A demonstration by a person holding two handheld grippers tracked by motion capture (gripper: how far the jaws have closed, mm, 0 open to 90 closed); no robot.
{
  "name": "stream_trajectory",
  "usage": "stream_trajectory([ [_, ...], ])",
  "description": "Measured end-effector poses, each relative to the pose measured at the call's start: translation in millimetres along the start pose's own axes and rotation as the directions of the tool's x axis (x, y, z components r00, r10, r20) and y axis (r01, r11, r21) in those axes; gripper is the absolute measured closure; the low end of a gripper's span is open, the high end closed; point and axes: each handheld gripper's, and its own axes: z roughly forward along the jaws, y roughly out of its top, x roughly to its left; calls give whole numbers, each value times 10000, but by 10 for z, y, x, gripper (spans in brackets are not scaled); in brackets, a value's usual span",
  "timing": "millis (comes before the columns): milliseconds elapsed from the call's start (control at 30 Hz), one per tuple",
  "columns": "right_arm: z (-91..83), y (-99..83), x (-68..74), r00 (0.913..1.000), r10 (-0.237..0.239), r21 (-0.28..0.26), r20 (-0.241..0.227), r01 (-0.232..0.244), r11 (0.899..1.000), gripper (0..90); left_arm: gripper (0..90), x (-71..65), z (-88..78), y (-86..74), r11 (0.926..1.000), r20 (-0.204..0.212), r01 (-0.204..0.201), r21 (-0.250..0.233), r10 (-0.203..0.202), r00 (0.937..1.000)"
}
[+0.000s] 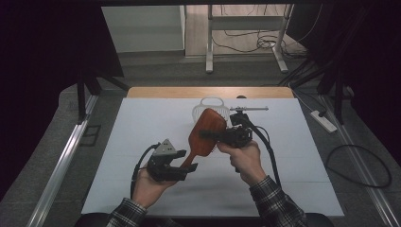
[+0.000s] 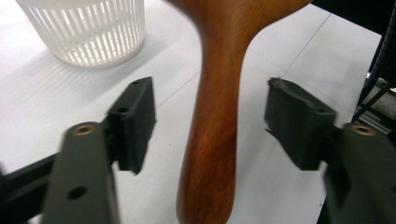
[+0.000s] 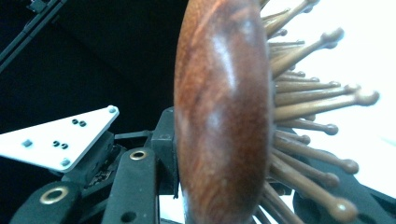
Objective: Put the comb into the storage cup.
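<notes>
White table [image 1: 142, 142]: slatted basket [image 1: 211, 108] just behind, perhaps touching, hairbrush [image 1: 204, 134].

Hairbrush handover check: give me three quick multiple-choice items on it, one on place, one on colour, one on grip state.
1. Where is the white basket?
A. On the table beyond the hairbrush
B. In the left gripper
C. On the floor

2. What colour is the hairbrush?
A. Blue
B. Reddish-brown wood
C. White

3. How does the left gripper stand at the handle?
A. Clamped on it
B. Jaws apart, handle between them untouched
C. Far from it

Answers: 1 A, the high view shows it standing behind the brush head. 2 B, the wood grain shows in all views. 3 B, gaps show on both sides of the handle, while the right gripper is shut on the brush head.
</notes>
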Motion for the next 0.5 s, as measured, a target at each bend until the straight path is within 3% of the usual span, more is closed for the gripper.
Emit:
stream_trajectory([
  [167, -35, 15, 2, 9999, -65, -80, 86, 66, 9999, 567, 185, 48, -33, -20, 9995, 218, 289, 97, -291, 9993],
  [367, -81, 41, -10, 9994, -227, -203, 275, 233, 9995, 566, 100, 120, -153, -76, 9978, -19, 583, 325, -583, 9983],
  [500, -112, 71, -28, 9986, -345, -327, 413, 359, 9988, 566, 72, 160, -244, -119, 9965, 104, 784, 273, -787, 9968],
])
